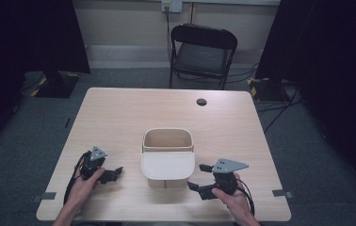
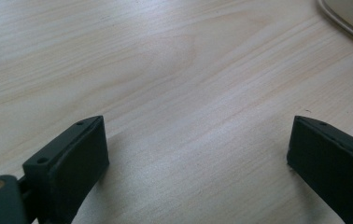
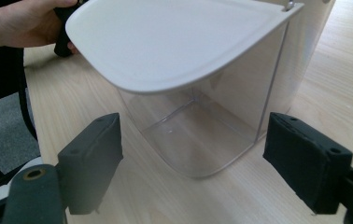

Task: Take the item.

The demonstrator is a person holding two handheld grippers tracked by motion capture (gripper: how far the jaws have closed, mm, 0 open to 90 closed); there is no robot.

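The clear plastic bin with a rounded body (image 3: 202,126) stands on the pale wooden table (image 1: 133,108) between the two tongs, and its flat white hinged lid (image 3: 165,42) is swung out toward the person's edge, tilted and overhanging the front wall so the mouth behind it is uncovered. The right gripper (image 1: 203,176) sits just to the right of the bin, low over the table, its jaws spread wide with nothing between them; in the right gripper view the bin's lower corner lies straight ahead of the gap and the lid's rim hangs above it. The left gripper (image 1: 115,173) rests to the left of the bin and apart from it, jaws also spread and empty, looking across bare wood with a sliver of the lid's edge (image 2: 352,18) at the far right of its view.

The work in hand looks like dealing with the lid, probably with the right tongs. To do it well, the right jaws should rise from the bin's foot to the lid's free rim and take it squarely across the thin edge, near the middle of the curve rather than at a corner, so it swings on its hinge without twisting. The bin looks light and could slide, so the left tongs would do well to brace its side wall first. Whether the hinge moves freely cannot be judged from here.
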